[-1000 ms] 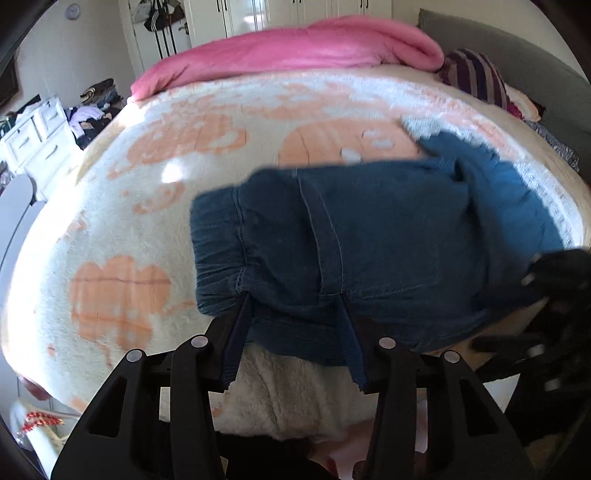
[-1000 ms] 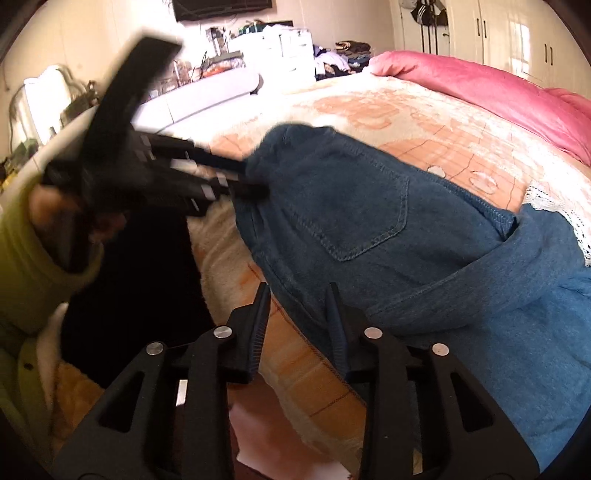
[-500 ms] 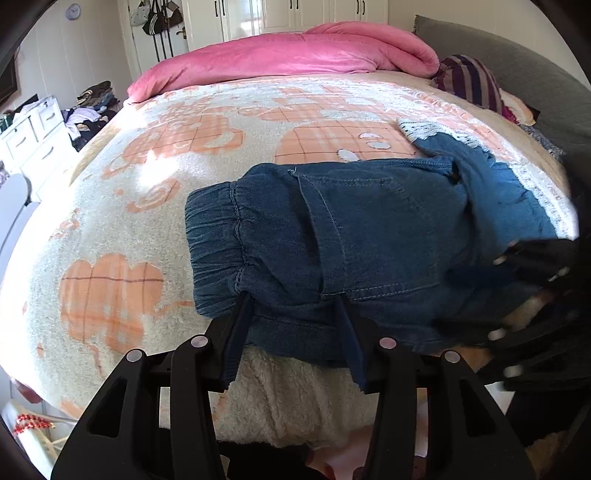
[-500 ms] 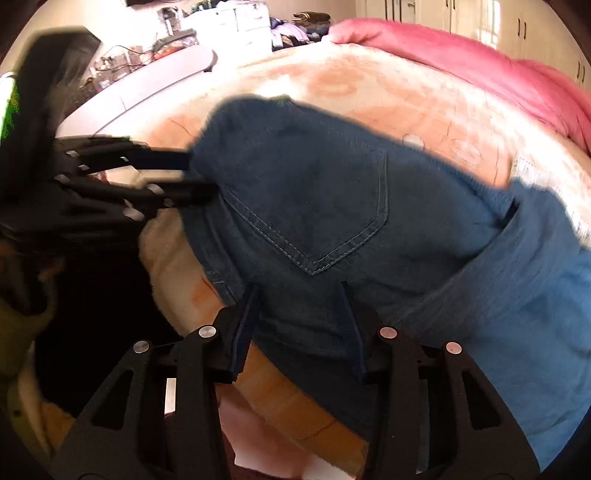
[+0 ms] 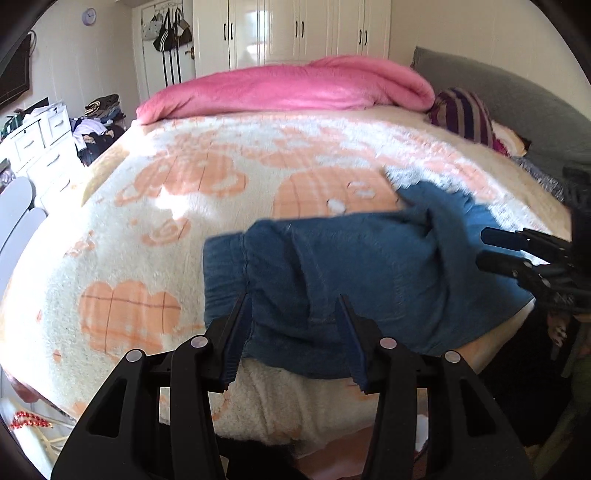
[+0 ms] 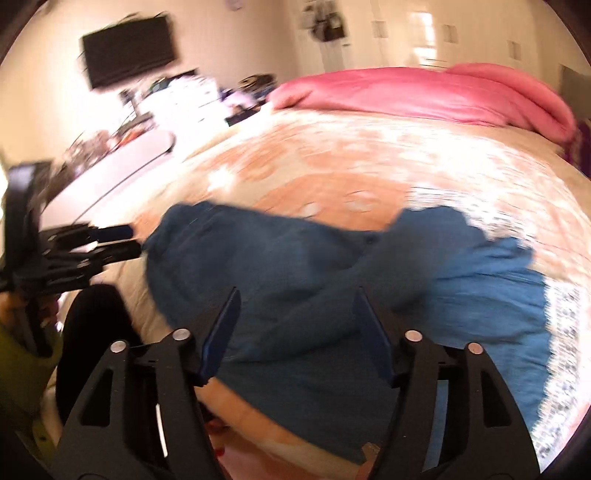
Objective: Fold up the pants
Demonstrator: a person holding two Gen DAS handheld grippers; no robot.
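- Pants [image 5: 354,280] lie bunched on blanket [image 5: 155,229] (near edge).
- Left gripper [image 5: 295,317]: jaws apart, denim edge between them, grip uncertain.
- Right gripper [image 6: 295,317]: jaws opening, pads clear of the denim.

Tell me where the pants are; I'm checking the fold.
In both views the pants lie bunched at the bed's near edge, between the two grippers.

Strong daylight washes both views. In the left wrist view a sunlit patch glares on the blanket [image 5: 173,206] near the bed's left edge, and the white wardrobe doors [image 5: 295,33] shine; this picture is mostly sharp, with slight smear on the jeans [image 5: 351,266]. The right wrist view is heavily motion-blurred and overexposed, the blanket's far side blown to white. Both fisheye pictures bend straight lines and darken to black at the corners.
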